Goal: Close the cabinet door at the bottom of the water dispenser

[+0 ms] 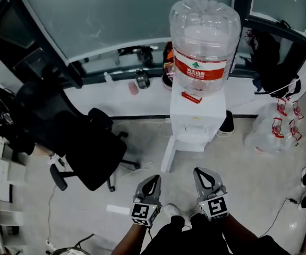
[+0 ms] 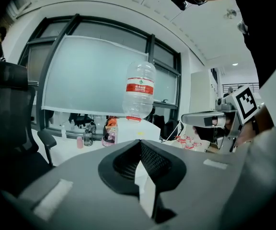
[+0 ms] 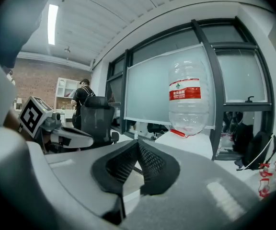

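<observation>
White cabinet door (image 1: 169, 154) is hanging open at the bottom of the water dispenser (image 1: 198, 121). It's sticking out toward me from the unit's left front corner and showing nearly edge-on in the head view. I'm holding both grippers low and near, well apart from it. The left gripper (image 1: 154, 180) is sitting w/ jaws pressed together on nothing, and the right gripper (image 1: 200, 172) is doing the same, tip to tip and empty.

What I'm worrying about, as a guess:
- The door is facing me edge-on, so a straight jab could be hitting the thin edge instead of the flat face and skidding off.
- Closed tips on a smooth panel are giving little bite, so the push may slip.
- Shoving too hard is risking a bounce-back, or rocking the unit w/ the big bottle (image 1: 203, 41) perched on top. I can't tell how full it is.
- Pushing close to the hinge end would be wasting effort; the near free end looks the better spot.

Pale hard floor (image 1: 248, 190) is running under everything, w/ a thin cable (image 1: 49, 206) trailing at the left. A black office chair (image 1: 92, 153) is crowding the left side, near the door's swing. Plastic bags (image 1: 275, 129) are slumping to the right of the dispenser. Behind it a white ledge (image 1: 110, 97) w/ small clutter is running under a frosted window (image 1: 116, 15).
</observation>
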{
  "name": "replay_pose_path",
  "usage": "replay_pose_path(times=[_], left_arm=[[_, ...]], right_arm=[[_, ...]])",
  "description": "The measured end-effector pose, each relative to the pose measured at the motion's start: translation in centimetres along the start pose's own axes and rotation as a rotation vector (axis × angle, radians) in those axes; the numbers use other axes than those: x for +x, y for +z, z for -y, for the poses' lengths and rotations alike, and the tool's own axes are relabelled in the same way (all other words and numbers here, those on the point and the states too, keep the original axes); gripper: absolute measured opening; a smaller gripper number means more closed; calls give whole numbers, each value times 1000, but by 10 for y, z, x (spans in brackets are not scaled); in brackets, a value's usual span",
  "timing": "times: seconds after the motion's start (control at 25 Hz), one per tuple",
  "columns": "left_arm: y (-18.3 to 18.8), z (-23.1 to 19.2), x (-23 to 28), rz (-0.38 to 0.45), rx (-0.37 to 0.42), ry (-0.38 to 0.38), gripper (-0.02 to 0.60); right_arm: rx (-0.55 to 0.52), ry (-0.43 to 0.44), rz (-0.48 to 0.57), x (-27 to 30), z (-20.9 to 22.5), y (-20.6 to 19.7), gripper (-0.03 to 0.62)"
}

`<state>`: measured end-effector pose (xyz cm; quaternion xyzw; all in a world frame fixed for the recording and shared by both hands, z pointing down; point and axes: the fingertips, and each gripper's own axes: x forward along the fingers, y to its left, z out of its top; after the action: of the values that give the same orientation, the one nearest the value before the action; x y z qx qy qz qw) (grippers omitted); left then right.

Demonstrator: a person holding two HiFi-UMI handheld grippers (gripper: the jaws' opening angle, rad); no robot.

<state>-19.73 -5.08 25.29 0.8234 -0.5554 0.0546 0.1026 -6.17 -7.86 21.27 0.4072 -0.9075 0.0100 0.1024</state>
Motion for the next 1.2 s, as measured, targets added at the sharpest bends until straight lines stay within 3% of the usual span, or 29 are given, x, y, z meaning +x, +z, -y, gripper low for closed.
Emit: replay_pose_path(times=[0.36,0.56,0.88,1.04,1.2], left_arm=[[-12,7,29,6,-40,23,18],[-38,18,45,-6,-46,31,18],[-114,13,79,33,-68,56,18],[-178,1,101,28,-70,56,18],[-243,-12,123,17,-66,72,18]], right_arm=[[18,20,4,13,13,-17,3],[22,15,18,21,26,-46,3],[38,2,29,46,42,-141,3],[-27,5,34,66,42,-193,3],[-25,22,63,85,42,-246,3]])
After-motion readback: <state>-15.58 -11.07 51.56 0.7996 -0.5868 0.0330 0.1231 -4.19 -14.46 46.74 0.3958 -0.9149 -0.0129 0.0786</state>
